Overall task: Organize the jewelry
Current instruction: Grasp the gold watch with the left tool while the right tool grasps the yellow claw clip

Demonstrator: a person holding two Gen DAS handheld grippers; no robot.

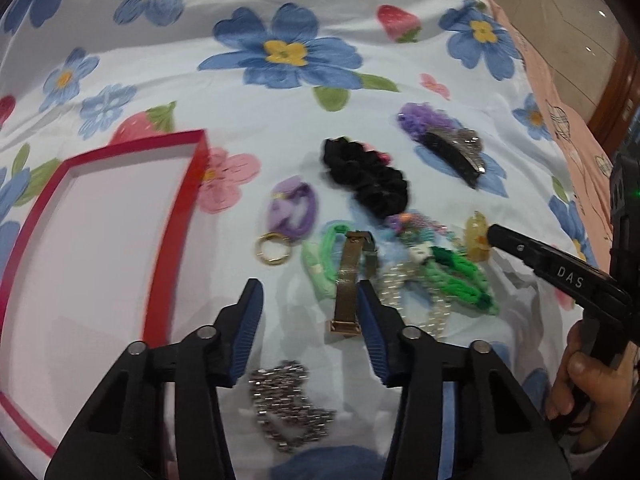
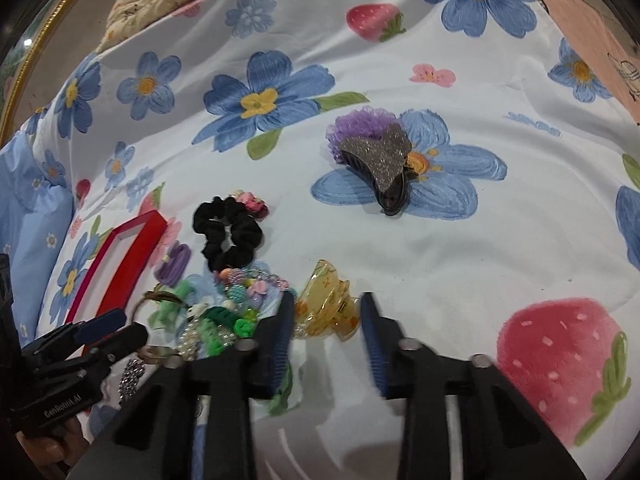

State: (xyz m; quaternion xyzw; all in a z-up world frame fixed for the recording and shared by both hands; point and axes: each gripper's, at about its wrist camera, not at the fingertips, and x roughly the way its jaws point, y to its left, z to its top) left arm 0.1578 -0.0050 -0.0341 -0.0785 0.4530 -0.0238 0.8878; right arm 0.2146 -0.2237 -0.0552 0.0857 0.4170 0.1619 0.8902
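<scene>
Both grippers are over the pile on the bedspread [image 1: 280,120]: the left gripper [image 1: 310,300], jaws apart, straddles the gold watch strap [image 1: 347,280], the right gripper [image 2: 326,312] brackets the yellow hair claw [image 2: 326,308] without pinching yet, so squeeze squarely, lift cleanly, then carry to the red box [image 1: 176,240] near the left edge.

red-rimmed tray [image 1: 176,216] with bare white floor lies at left on the flowered sheet. right of it a loose spread: gold mesh watch band [image 1: 347,280], silver chain [image 1: 286,404], black scrunchie [image 1: 366,178], purple hair tie with gold ring [image 1: 292,212], green ties and beads tangled, yellow claw clip [image 2: 326,308], glitter claw clip [image 2: 380,160] farther off.
</scene>
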